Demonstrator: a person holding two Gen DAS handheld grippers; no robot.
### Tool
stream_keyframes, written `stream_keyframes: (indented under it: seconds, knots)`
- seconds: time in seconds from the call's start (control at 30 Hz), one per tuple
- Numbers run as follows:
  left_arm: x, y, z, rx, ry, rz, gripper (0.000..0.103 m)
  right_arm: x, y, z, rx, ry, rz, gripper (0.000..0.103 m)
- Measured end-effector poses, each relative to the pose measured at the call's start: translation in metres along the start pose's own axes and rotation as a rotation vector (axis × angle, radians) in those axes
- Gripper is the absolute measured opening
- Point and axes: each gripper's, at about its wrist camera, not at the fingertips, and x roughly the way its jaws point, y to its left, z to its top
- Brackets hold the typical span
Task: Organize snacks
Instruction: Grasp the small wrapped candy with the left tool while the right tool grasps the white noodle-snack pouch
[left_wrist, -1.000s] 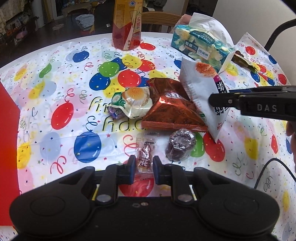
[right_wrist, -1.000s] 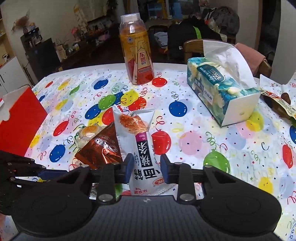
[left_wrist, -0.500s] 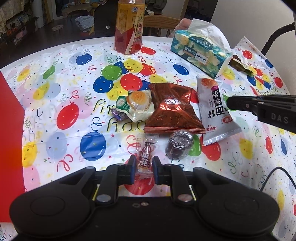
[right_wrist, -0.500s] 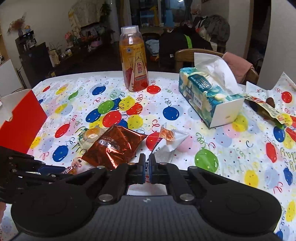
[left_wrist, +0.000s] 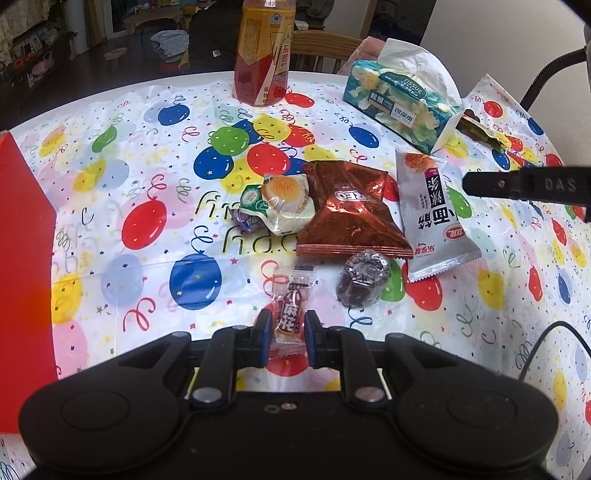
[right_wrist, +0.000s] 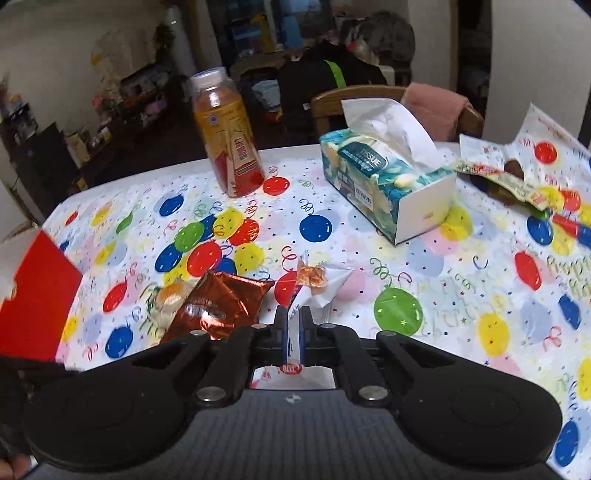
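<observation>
My left gripper (left_wrist: 288, 332) sits low over the balloon tablecloth (left_wrist: 155, 155), shut on a small clear candy packet (left_wrist: 290, 310) with red print. Ahead lie a dark foil candy (left_wrist: 364, 278), a copper Oreo bag (left_wrist: 347, 210), a round pastry pack (left_wrist: 284, 203) and a white noodle-snack packet (left_wrist: 432, 214). My right gripper (right_wrist: 293, 328) is shut on that white packet (right_wrist: 321, 284), whose far end looks crumpled. Its tip (left_wrist: 467, 183) comes in from the right. The Oreo bag (right_wrist: 218, 306) lies just left of it.
A red box (left_wrist: 22, 258) stands at the left table edge. At the back are a tall orange drink bottle (left_wrist: 264, 55) and a tissue box (left_wrist: 399, 99). A torn wrapper (right_wrist: 509, 181) lies far right. A black cable (left_wrist: 546, 332) runs near right.
The right fingers closed on the white packet. In the left wrist view the packet came down from a raised tilt to lie beside the Oreo bag. The left gripper stayed put.
</observation>
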Motion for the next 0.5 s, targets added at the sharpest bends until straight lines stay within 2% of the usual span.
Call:
stream_keyframes:
  seconds: [0.1,0.17,0.23,0.3,0.5]
  knots:
    - [0.001,0.000,-0.001,0.002,0.005,0.001,0.015,0.010,-0.003,0.004,0.056,0.009,0.005,0.012]
    - [0.002,0.000,-0.001,0.000,0.009,0.001,0.015,0.017,-0.003,0.004,0.079,0.022,-0.007,0.025]
    - [0.002,0.000,-0.001,-0.005,0.011,-0.001,0.015,0.021,-0.004,0.004,0.093,0.016,-0.021,0.049]
    - [0.003,0.001,-0.001,-0.008,0.014,0.000,0.015,0.024,-0.005,0.004,0.098,0.011,-0.038,0.062]
    - [0.004,0.001,-0.001,-0.015,0.020,0.003,0.015,0.047,-0.009,0.003,0.132,0.086,-0.054,0.062]
